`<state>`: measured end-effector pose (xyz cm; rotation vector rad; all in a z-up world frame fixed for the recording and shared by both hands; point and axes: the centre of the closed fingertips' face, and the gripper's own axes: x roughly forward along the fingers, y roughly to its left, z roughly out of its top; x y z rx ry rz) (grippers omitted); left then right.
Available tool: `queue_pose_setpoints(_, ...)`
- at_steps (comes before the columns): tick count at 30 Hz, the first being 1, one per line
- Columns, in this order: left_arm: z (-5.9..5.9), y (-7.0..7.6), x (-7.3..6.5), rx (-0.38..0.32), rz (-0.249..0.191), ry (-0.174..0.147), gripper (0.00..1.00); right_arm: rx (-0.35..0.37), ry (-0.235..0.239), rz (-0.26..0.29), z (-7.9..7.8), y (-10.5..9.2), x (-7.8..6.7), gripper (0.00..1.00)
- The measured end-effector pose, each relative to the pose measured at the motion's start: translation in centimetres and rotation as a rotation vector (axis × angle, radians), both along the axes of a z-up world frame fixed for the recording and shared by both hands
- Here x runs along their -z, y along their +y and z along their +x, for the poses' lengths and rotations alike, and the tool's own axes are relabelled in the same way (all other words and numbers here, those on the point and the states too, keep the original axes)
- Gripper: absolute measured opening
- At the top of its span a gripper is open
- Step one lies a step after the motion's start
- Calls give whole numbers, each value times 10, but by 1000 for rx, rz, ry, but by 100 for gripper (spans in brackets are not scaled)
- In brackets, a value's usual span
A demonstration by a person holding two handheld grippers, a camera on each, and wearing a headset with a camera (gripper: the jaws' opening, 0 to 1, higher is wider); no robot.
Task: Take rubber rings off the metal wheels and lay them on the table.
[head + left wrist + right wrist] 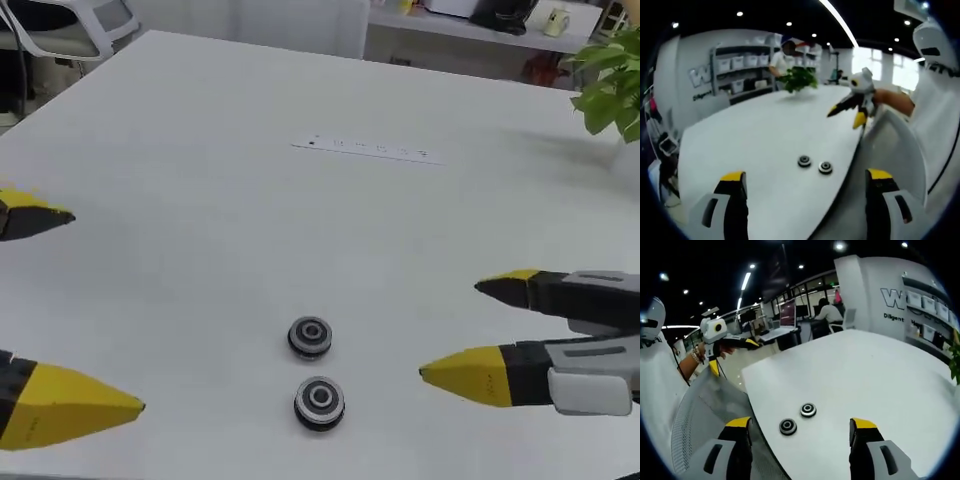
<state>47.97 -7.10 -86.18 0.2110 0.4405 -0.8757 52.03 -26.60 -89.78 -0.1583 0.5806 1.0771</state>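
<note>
1. Two metal wheels lie flat on the white table [200, 210], close to its front edge. The farther wheel [310, 337] and the nearer wheel [319, 402] sit just beside each other without touching.
2. Each wheel wears a dark rubber ring [310, 353] around its grey hub.
3. The left gripper [110, 310] hovers over the table at the left of the head view. Its yellow-tipped jaws are spread wide with nothing between them.
4. The right gripper [448, 330] hangs at the right of that view. Its jaws are also parted and grip nothing.
5. The wheels lie between the two grippers, apart from both.
6. In the left gripper view the left gripper [806, 175] shows the same wide, bare gap. The farther wheel [804, 161] and the nearer wheel [825, 167] rest on the table ahead of it. The nearer one is closer to the table's edge.
7. Beyond them in that view the right gripper [844, 120] points in over the table, jaws apart.
8. In the right gripper view the right gripper [800, 422] has its jaws wide. The farther wheel [808, 410] and the nearer wheel [788, 426] lie ahead of them. The left gripper [735, 357] is raised beyond the table edge.
9. A leafy plant [610, 85] stands at the far right corner of the table, and a thin paper strip [368, 148] lies farther back.
</note>
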Motion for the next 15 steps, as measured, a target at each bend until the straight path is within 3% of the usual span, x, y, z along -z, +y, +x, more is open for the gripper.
queue_pose_setpoints(7, 15, -18, -9, 69, -7, -37, 99, -76, -51, 7, 8, 18, -11, 76)
queue_pose_setpoints(12, 20, -44, -12, 163, -23, -59, 97, -132, -93, 38, 14, 36, -18, 70)
queue_pose_setpoints(15, 26, -57, -12, 195, -36, -67, 97, -163, -109, 23, 18, 46, -19, 69)
